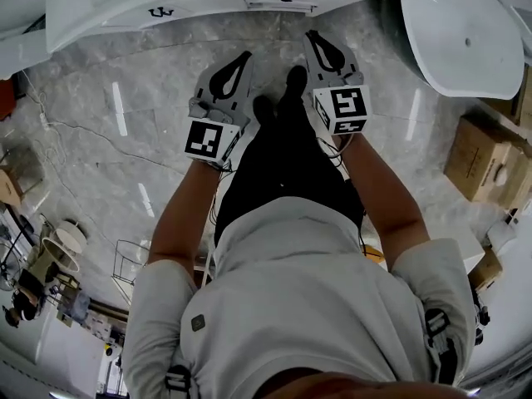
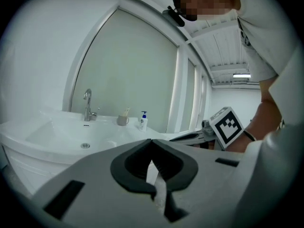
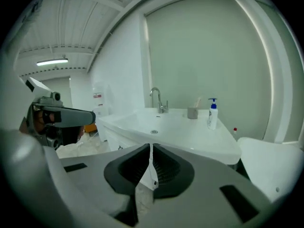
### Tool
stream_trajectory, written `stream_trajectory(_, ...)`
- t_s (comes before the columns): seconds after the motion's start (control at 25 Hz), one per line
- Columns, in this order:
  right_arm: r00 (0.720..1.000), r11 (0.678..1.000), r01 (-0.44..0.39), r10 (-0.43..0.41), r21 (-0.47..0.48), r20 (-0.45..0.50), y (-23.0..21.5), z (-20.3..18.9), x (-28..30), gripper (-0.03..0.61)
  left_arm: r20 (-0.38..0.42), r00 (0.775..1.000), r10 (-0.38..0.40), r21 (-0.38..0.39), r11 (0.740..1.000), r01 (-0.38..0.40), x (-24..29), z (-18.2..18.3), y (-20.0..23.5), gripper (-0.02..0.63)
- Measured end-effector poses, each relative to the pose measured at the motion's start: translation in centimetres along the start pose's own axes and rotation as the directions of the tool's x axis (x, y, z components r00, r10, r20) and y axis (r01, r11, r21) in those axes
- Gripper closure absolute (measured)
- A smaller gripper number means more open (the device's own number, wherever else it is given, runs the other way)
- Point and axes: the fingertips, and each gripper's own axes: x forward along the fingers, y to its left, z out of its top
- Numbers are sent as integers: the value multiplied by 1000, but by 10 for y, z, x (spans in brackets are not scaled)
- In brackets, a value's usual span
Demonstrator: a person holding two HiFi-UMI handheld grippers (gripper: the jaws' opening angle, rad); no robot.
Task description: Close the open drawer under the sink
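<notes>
- Two hand-held grippers were up in front of the person, side by side and apart, above a grey marble floor [image 1: 150,81].
- The left gripper [image 1: 244,56] was clenched, its two jaws meeting at the tips with nothing between them.
- The right gripper [image 1: 312,36] was also clenched tip to tip and empty.
- Each gripper carried one marker cube, making two: the left cube [image 1: 208,140] and the right cube [image 1: 349,109].
- One white sink [image 3: 175,127] stood ahead, bearing one faucet [image 3: 156,99], one grey cup [image 3: 192,112] and one pump bottle [image 3: 212,113].
- The drawer [image 1: 191,13] sat in the white cabinet under that sink, near both grippers' tips but touched by neither. Its front looked flush with the cabinet face, though whether it was fully home could not be told.
- Two dark shoes [image 1: 283,98] showed between the grippers.
- Two cardboard boxes [image 1: 478,156] lay to the right, below one white fixture [image 1: 457,32].
</notes>
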Motion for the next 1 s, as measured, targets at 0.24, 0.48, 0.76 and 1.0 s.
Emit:
stream_trajectory(0.24,992,995,-85,89,-54,91,39,72,-64,552,19,1000,-21,-11,1000,22,-54,56,-33,604)
stream_trajectory(0.48,974,980,-145,165,-134,155,78,124,-112,554,82,997,11,22,1000,-13,-100,96,-46,604)
stream_trajectory(0.76,958,972,-142,182,-185,222,100,166,-159,554,170,985,-10,45,999,2,-131,141,-71,604)
stream_trajectory(1.0,953,974,-124,170,-191,252,97,180,-192,554,187,981,-42,62,998,31,-147,164,-94,604)
